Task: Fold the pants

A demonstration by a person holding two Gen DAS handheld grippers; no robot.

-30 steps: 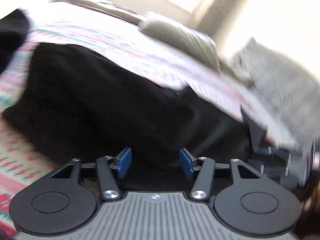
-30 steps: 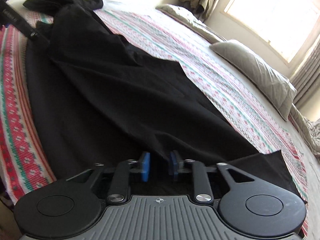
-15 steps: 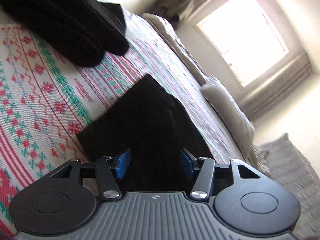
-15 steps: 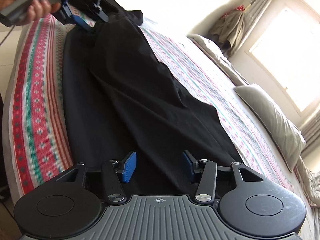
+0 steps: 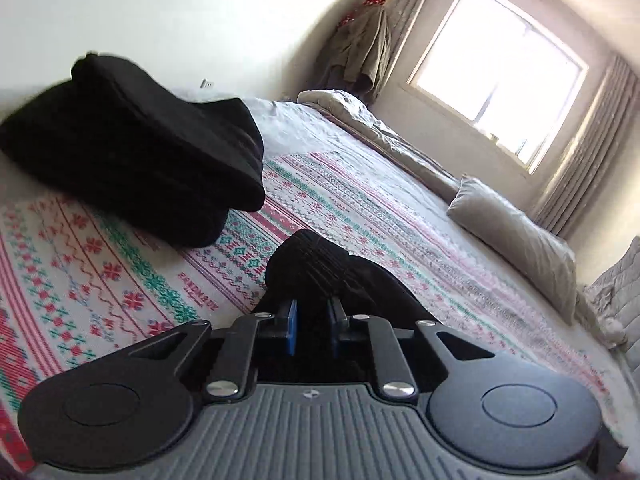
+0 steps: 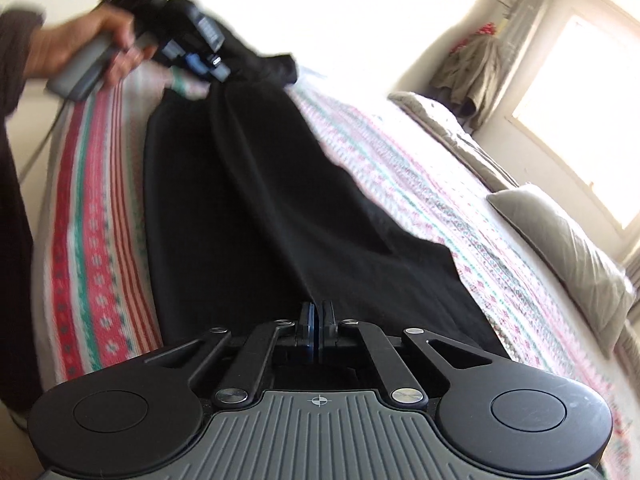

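Note:
Black pants (image 6: 248, 200) lie lengthwise on the patterned bedspread (image 6: 96, 240). A taut ridge runs down them from one gripper to the other. My right gripper (image 6: 318, 326) is shut on the near end of the pants, its blue pads pressed together over the thin cloth. At the far end a hand (image 6: 80, 48) holds my left gripper (image 6: 200, 64). In the left wrist view, my left gripper (image 5: 312, 326) has its jaws closing on a bunched fold of the pants (image 5: 320, 264), which bulges above the blue pads and is raised off the bedspread.
A pile of folded black clothes (image 5: 132, 152) sits on the bedspread (image 5: 100, 272) just past the left gripper. A grey pillow (image 5: 516, 232) and a rumpled quilt (image 5: 360, 112) lie toward the window. Clothes (image 5: 364, 48) hang in the corner. The bed's edge (image 6: 40, 260) runs along the left.
Both grippers' jaws went from wide apart to closed on the pants. The left gripper tilted up and lifted its bunch of cloth. The pants now stretch into a ridge between the grippers.

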